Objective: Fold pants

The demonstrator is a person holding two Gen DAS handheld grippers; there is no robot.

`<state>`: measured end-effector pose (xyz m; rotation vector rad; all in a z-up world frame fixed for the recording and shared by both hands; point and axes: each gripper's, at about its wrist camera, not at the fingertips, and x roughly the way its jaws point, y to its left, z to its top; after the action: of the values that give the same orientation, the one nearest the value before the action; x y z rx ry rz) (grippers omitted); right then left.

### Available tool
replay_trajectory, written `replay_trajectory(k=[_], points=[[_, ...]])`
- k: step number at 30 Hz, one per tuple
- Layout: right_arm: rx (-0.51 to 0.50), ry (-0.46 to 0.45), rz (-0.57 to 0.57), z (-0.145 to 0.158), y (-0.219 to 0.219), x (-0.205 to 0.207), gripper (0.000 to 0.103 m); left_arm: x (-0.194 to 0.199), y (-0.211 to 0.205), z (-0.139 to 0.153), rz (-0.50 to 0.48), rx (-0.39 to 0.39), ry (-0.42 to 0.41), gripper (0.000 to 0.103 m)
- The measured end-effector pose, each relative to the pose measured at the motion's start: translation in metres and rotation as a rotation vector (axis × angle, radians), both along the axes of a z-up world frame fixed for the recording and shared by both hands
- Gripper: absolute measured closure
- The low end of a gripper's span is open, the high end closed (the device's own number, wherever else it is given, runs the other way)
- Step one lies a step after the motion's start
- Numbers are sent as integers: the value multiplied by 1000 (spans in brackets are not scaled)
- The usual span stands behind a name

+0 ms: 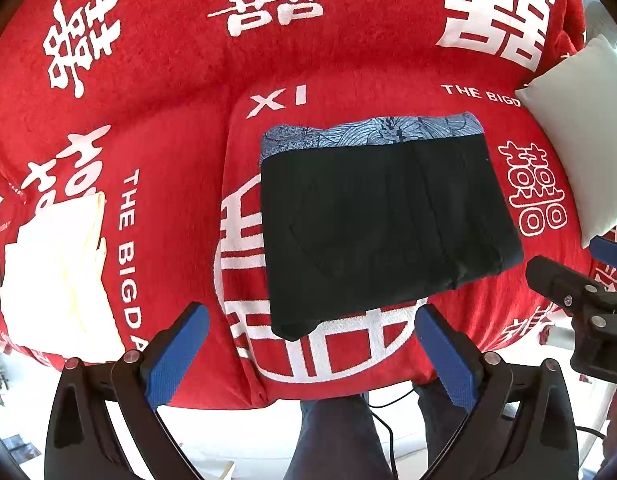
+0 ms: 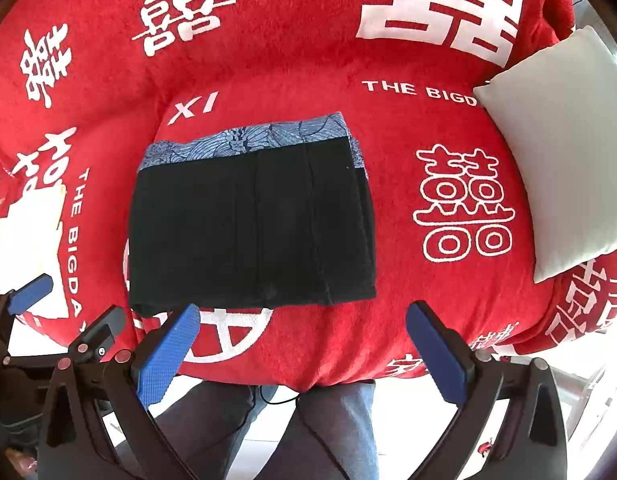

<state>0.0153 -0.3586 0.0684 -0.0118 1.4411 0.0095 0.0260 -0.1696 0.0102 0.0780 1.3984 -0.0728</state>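
Folded into a neat black rectangle, pants (image 1: 384,224) (image 2: 252,232), lying flat in the middle of the seat cushion, near its front edge, with a strip of blue patterned fabric showing along the far side of the fold. Underneath, a red sofa cover (image 1: 180,92) (image 2: 388,320) printed in white: "XI" just beyond the far left corner of the pants, "THE BIGD..." readable toward the far right and again sideways at the left, plus large double-happiness characters all over. At the right end of the seat, a pale cushion (image 1: 580,132) (image 2: 560,148); at the left, a folded cream cloth (image 1: 56,272) (image 2: 32,240).

Just off the front edge, left gripper (image 1: 312,350) with jaws spread wide, holding nothing. Beside it, right gripper (image 2: 302,346), likewise parted and empty, clear of the pants.
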Motion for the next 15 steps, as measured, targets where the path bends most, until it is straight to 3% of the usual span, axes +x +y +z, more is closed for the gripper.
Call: replay_trajectory(k=[15], points=[[-20, 2, -16, -1, 11, -3, 0, 3, 7, -7, -8, -19, 5, 0]])
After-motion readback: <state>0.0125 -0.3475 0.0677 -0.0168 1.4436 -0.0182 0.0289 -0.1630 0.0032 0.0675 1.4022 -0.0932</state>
